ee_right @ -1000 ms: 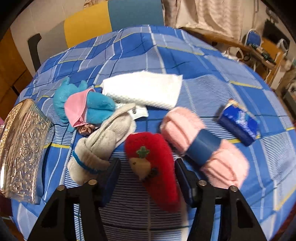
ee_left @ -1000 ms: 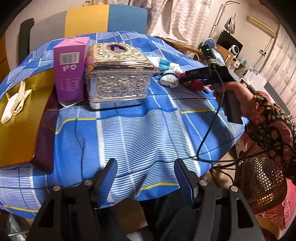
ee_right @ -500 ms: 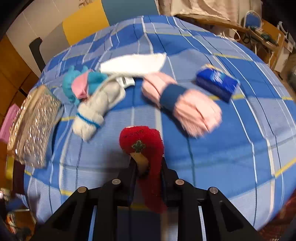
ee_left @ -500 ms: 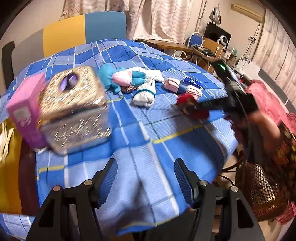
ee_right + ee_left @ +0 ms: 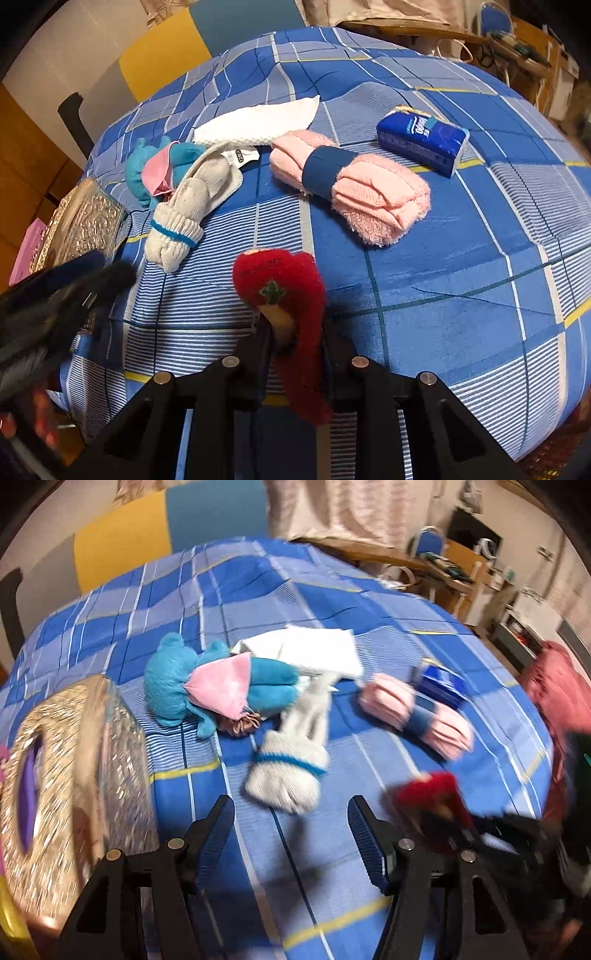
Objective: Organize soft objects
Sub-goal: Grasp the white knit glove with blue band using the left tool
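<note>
Red sock (image 5: 280, 288) now lifted, clamped in right hand-held gripper (image 5: 293, 336).

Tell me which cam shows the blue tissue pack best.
Right wrist: the blue tissue pack lies whole and sharp on the tablecloth, printed top readable. In the left wrist view it is motion-blurred and partly hidden behind the pink towel roll.

left tongs (image 5: 290, 834) spread wide, right tongs (image 5: 293, 341) apparently clamped tight

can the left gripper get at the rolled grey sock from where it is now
Probably yes: the left gripper is open, and the grey sock lies just ahead between its fingers with only tablecloth between them.
</note>
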